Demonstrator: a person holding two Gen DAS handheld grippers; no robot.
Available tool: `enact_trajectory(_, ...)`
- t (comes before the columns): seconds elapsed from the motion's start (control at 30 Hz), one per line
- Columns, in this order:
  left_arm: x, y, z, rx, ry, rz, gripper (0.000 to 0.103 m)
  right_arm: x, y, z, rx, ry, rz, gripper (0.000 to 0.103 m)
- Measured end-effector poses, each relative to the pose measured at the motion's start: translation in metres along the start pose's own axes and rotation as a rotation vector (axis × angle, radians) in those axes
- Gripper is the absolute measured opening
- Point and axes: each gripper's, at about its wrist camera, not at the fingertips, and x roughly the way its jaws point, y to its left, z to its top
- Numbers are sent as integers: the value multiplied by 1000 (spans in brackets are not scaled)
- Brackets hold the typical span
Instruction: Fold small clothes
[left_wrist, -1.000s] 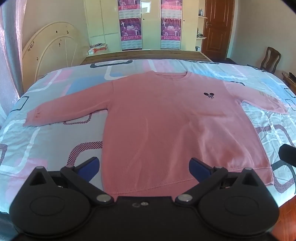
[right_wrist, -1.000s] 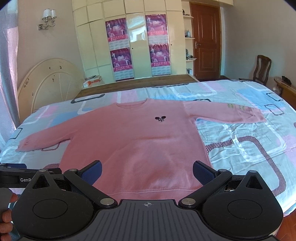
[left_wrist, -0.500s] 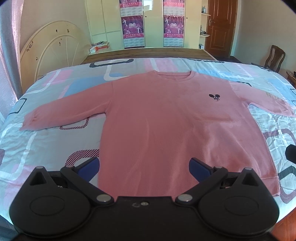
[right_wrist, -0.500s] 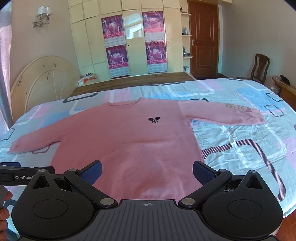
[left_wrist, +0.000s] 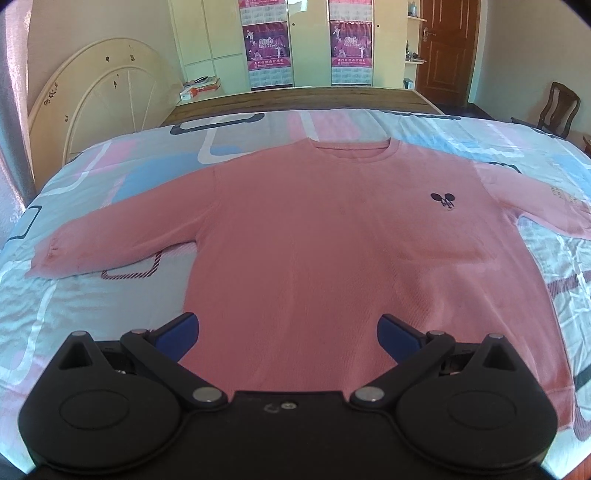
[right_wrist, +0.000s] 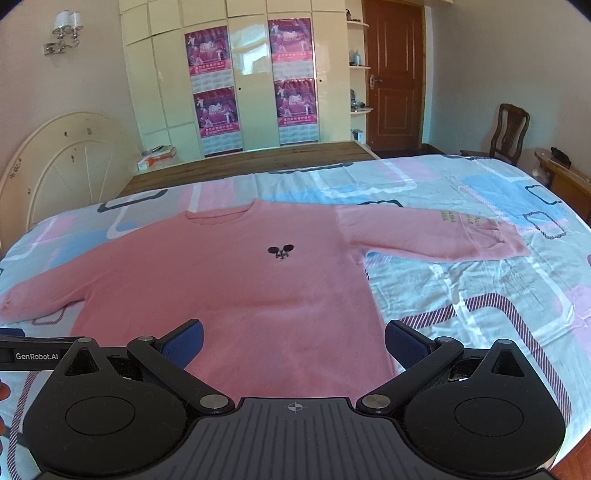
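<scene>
A pink long-sleeved sweater (left_wrist: 325, 236) (right_wrist: 229, 280) lies flat and face up on the bed, both sleeves spread out, a small dark logo (left_wrist: 442, 199) on its chest. My left gripper (left_wrist: 288, 332) hovers open above the lower body of the sweater, nothing between its blue pads. My right gripper (right_wrist: 293, 341) is also open, over the sweater's lower right part near the hem. The hem itself is hidden behind both gripper bodies. The left gripper's body (right_wrist: 33, 354) shows at the left edge of the right wrist view.
The bed sheet (right_wrist: 480, 295) has a pastel pattern and runs to the edges on all sides. A cream headboard (left_wrist: 96, 110) leans at the back left. Behind the bed stand a wooden frame (left_wrist: 295, 98), wardrobes and a door. A wooden chair (right_wrist: 508, 133) stands at the right.
Both grippers have moved forward over the sweater, so the hem has passed out of sight beneath them. Both stay open. The sweater has not moved.
</scene>
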Motion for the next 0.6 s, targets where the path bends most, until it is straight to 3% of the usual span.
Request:
enact_trajectory(0.23,34,-12,22,10,32,4,103,38,-28,17,23,-8,-37,103)
enact_trajectory(0.6,108,-54,72,15,17,-22,102,116,-132,51,128,-10,-162,102)
